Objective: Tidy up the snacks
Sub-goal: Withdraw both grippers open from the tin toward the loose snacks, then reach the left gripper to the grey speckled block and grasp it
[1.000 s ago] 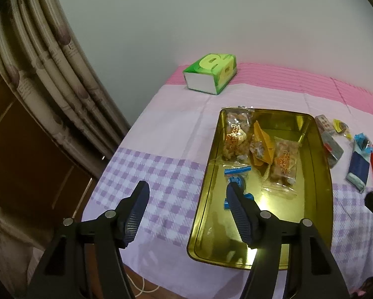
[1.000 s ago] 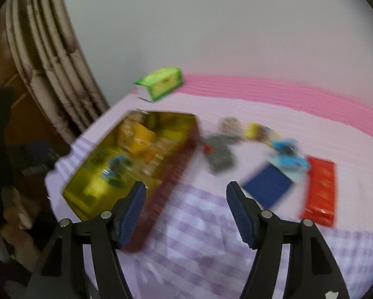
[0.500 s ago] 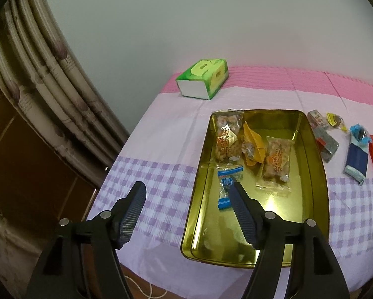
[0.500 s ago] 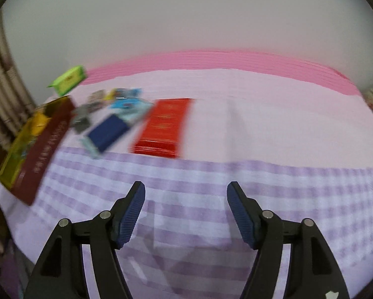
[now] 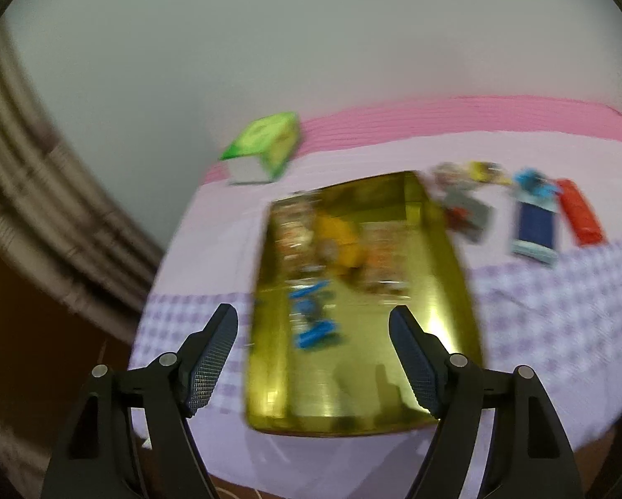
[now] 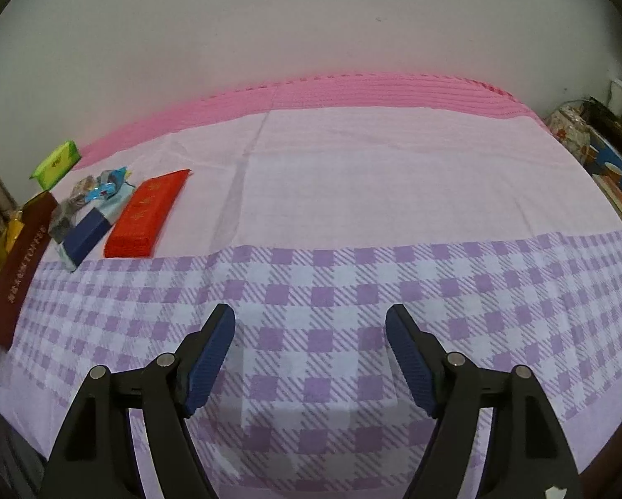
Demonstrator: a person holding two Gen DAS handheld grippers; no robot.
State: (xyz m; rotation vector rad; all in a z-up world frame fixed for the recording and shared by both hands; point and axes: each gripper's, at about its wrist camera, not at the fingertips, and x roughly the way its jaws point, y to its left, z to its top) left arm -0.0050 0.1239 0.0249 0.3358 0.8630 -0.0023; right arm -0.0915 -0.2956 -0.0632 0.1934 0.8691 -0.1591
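at far left of the right wrist frame, red packet (image 6: 146, 213) beside blue packet (image 6: 85, 238), long axis toward upper right, well apart from right claw (image 6: 309, 359), spread and empty. left claw (image 5: 313, 364) spread too, above gold tray (image 5: 456, 291).

A plain pale wall (image 6: 311, 20) fills the upper frame. A beige curtain (image 5: 28, 191) hangs at left. The bench cloth (image 6: 352, 191) is pink, lilac-checked below.

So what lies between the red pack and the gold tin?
In the right wrist view, between the red pack and the gold tin: a navy pack and a grey one.
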